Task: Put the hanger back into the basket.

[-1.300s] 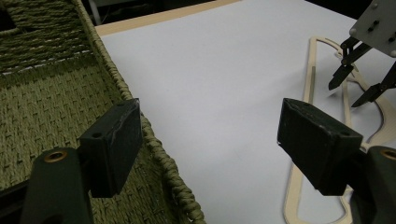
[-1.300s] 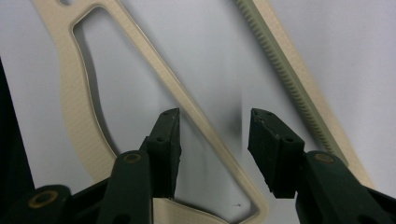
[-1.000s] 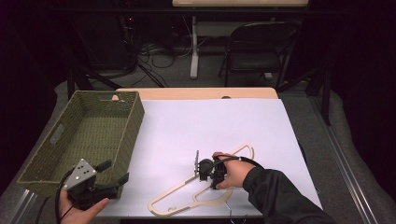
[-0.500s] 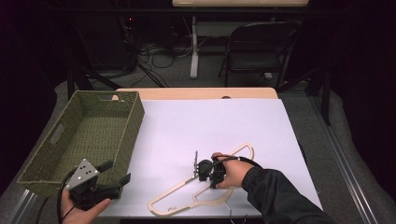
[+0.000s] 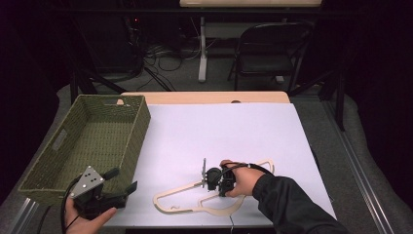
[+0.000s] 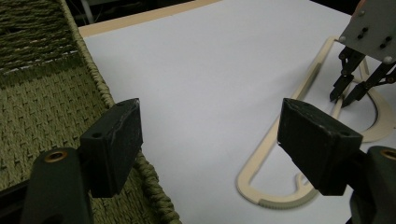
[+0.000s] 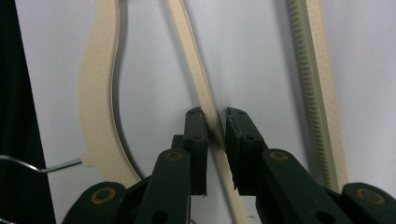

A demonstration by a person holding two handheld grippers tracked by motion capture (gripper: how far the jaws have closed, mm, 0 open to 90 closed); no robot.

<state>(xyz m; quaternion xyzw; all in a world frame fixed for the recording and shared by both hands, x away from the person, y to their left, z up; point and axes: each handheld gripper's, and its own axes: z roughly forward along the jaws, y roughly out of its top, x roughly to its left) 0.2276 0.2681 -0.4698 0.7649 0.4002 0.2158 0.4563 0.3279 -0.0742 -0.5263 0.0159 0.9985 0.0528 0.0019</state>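
Observation:
A cream wooden hanger (image 5: 165, 194) lies flat on the white table near the front edge, its wire hook (image 7: 60, 164) off to one side. My right gripper (image 5: 214, 185) points down on it. In the right gripper view the jaws (image 7: 215, 126) have just been closing and now press on both sides of the hanger's thin bar (image 7: 191, 51). My left gripper (image 5: 124, 179) rests open at the front left beside the green woven basket (image 5: 141, 126), with nothing between its pads (image 6: 116, 144). The left gripper view shows the hanger (image 6: 266, 144) and the right gripper (image 6: 343, 98) farther off.
The basket's woven wall (image 6: 42, 93) stands close at the left gripper's left. A strip of wooden table edge (image 5: 204, 97) shows at the back. A folding chair (image 5: 272, 48) and cables sit on the floor beyond the table.
Both hands have kept their places. The right gripper's jaws look drawn in tighter over the hanger than a second ago.

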